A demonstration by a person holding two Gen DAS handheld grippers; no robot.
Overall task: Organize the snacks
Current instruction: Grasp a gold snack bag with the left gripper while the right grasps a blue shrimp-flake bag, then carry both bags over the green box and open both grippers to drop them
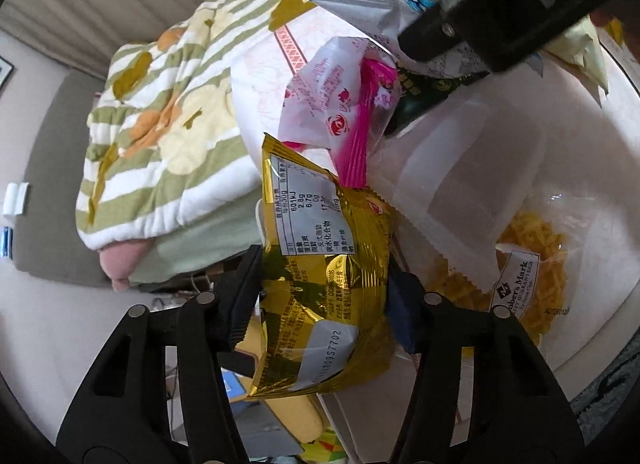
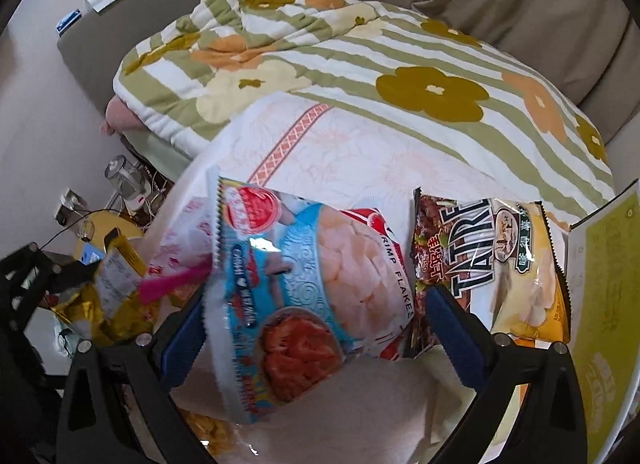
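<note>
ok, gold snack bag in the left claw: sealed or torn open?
Sealed, as far as shows. The gold bag sits pinched between the left claw fingers, puffed, top crimp intact; its bottom edge is crumpled, so cannot tell there.
</note>
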